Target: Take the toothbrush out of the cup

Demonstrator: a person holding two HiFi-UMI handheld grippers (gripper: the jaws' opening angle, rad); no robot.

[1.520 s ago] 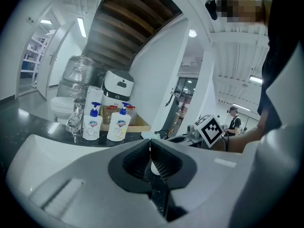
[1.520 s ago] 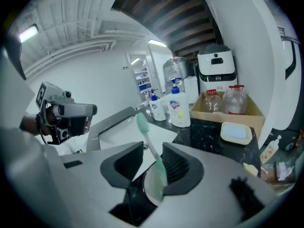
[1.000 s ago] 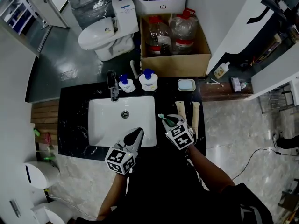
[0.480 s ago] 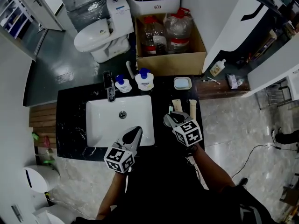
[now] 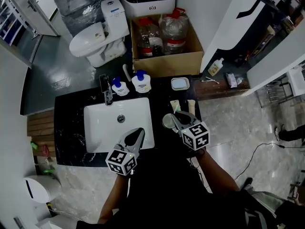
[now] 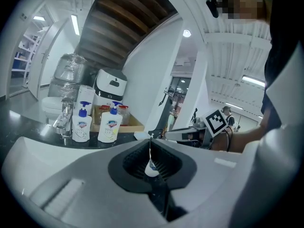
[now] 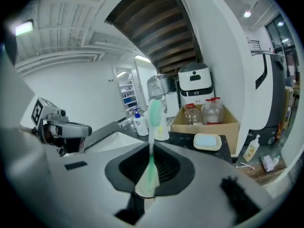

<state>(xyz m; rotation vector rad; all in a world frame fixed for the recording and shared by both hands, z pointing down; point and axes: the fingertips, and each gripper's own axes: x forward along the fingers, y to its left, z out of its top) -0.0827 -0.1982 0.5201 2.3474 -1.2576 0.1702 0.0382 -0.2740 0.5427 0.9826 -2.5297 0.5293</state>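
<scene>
Between the jaws of the right gripper (image 5: 175, 118), which have just been closing, stands the toothbrush (image 7: 151, 141). It is pinched low on its white-and-green handle, with the green bristle end reaching out past the tips. No cup surrounds it in the right gripper view, so it looks lifted free. The cup (image 5: 167, 121) sits on the black counter (image 5: 66, 128) just beside those tips. The brush should be light, stiff and smooth-sided, so the thicker handle is the safer place to hold it, clear of the bristles, because a thin grip could let it swivel. The left gripper (image 5: 139, 133) hangs over the rim of the sink (image 5: 95, 128), its jaws pressed together on nothing.
</scene>
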